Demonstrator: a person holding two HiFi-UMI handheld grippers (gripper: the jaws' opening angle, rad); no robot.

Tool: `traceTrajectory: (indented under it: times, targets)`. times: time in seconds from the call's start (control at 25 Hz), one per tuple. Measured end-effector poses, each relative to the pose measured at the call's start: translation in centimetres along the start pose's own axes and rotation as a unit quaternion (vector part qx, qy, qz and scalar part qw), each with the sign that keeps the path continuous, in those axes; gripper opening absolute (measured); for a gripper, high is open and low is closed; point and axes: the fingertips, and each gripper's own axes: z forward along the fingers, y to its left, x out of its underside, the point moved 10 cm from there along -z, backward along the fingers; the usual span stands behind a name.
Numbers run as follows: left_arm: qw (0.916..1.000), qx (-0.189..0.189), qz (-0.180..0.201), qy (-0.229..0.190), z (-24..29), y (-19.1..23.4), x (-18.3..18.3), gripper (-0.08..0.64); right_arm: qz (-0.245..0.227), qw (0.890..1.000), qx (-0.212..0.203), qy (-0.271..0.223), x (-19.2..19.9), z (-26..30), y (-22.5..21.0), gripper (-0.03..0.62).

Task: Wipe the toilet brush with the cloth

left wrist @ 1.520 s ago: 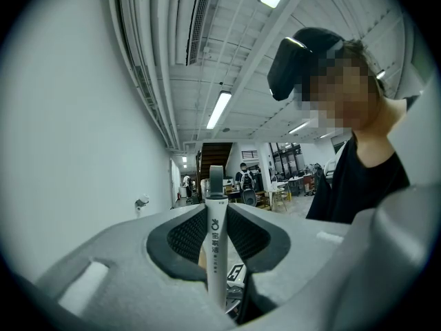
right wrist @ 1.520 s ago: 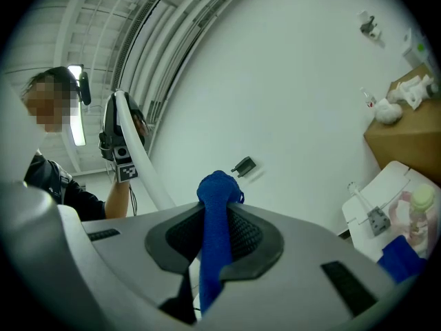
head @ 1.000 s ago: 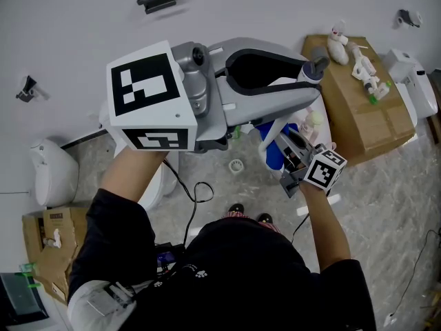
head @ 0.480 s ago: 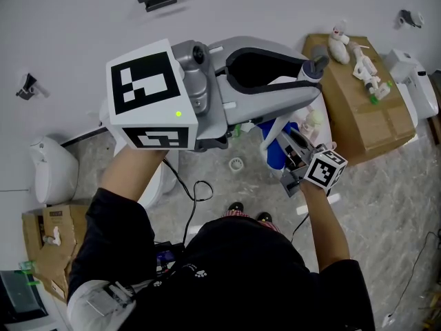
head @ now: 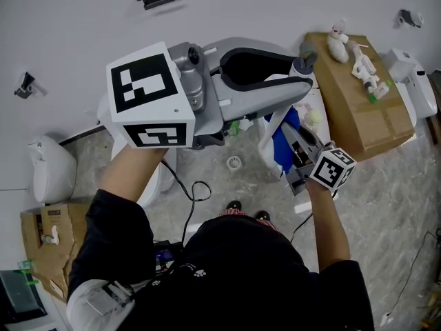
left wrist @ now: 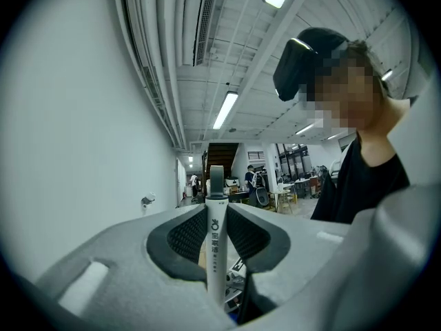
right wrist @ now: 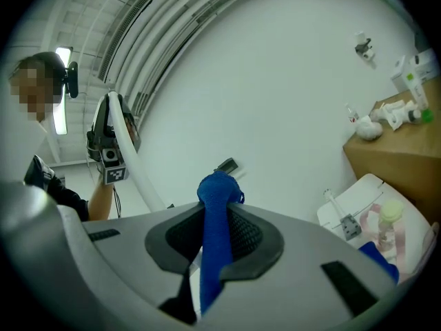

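Hand-held grippers: 2, each with 1 marker cube. The left gripper (head: 298, 74) (left wrist: 216, 234) points level at the person's left, and its jaws are clamped from both sides on the toilet brush (head: 271, 126) (left wrist: 216, 254) (right wrist: 136, 165). The right gripper (head: 291, 142) (right wrist: 217, 234) sits lower and to the right, its jaws pinched tight on the cloth (head: 283, 147) (right wrist: 218, 205). Toilet brush: 1. It has a slender white handle with a grey cap on top and dark print with a round logo below the cap. The handle stands upright between the left jaws, bows in a curve beneath them, and is held up in front of the white wall (head: 83, 19), well above the mottled floor (head: 386, 212). Its bristle end cannot be made out. Cloth: 1, deep blue, bunched into a rope, its knobbed end poking past the right jaws. It hangs just beside the brush handle; whether they touch cannot be told. Cardboard boxes: 2, one at the right (head: 358, 119) carrying small white bottles, one at lower left (head: 45, 243).
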Motion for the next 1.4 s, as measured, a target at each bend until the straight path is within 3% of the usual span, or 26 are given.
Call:
traceTrajectory:
  times: [0.72,1.0,1.4]
  targets:
    - [0.9991,-0.034,-0.017,0.022,-1.5,0.4,2.7,0.094,-0.069,0.997,-0.006,-0.036,-2.5,-0.9,4.2,0.064]
    - [0.9973,-0.061,-0.015,0.038,-2.2,0.4,4.3,0.094,-0.064,0.997,-0.001,-0.051,-2.6,-1.0,5.1,0.064]
    - [0.9934,-0.091,-0.017,0.068,-3.0,-0.4,7.7,0.093,-0.092,0.994,0.009,-0.052,-2.7,-1.2,6.2,0.064]
